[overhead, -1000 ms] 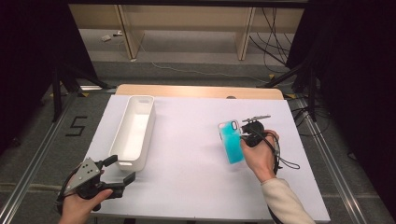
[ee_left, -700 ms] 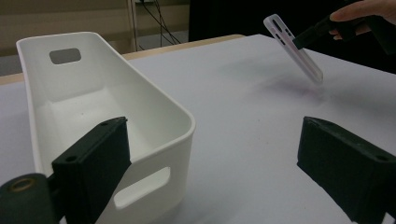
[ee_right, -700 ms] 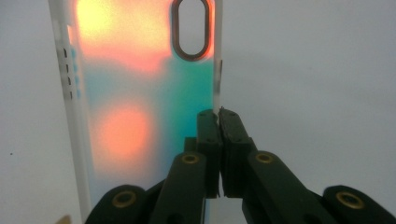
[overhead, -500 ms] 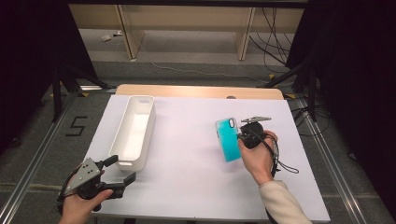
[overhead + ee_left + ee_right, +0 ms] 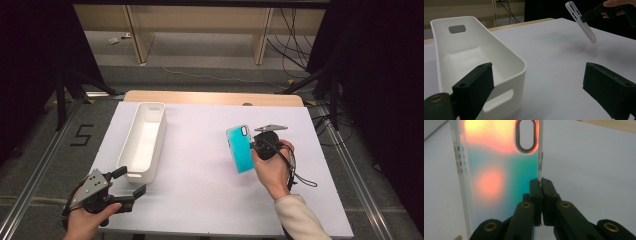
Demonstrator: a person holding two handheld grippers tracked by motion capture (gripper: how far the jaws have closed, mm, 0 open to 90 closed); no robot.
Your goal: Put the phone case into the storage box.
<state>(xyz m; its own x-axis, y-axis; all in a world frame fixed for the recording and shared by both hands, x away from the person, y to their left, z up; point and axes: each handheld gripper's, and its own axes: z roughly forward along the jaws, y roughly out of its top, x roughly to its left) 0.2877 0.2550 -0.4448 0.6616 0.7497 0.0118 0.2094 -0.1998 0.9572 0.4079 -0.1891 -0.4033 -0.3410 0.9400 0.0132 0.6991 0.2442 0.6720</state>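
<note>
- The right hand-held gripper [image 5: 256, 145] has its jaws pressed together on one long edge of a teal phone case [image 5: 240, 149]; the right gripper view shows the pads pinching the thin side wall just below the camera cut-out.
- The phone case is held off the desk [image 5: 200, 185], on the right half of the white surface; the left gripper view shows it tilted, lower end pointing down at the desk. Gripping the rim rather than the flat back probably suits such narrow jaws, since the shell is too wide to span.
- The left hand-held gripper [image 5: 131, 182] sits at the near left corner of the desk with its jaws spread wide and nothing between them, just beside the near end of the white bin [image 5: 142, 142].
- The white bin lies lengthwise on the left side, open top up and empty, well apart from the case. It looks like the likely destination, and the left gripper seems stationed to steady it.
</note>
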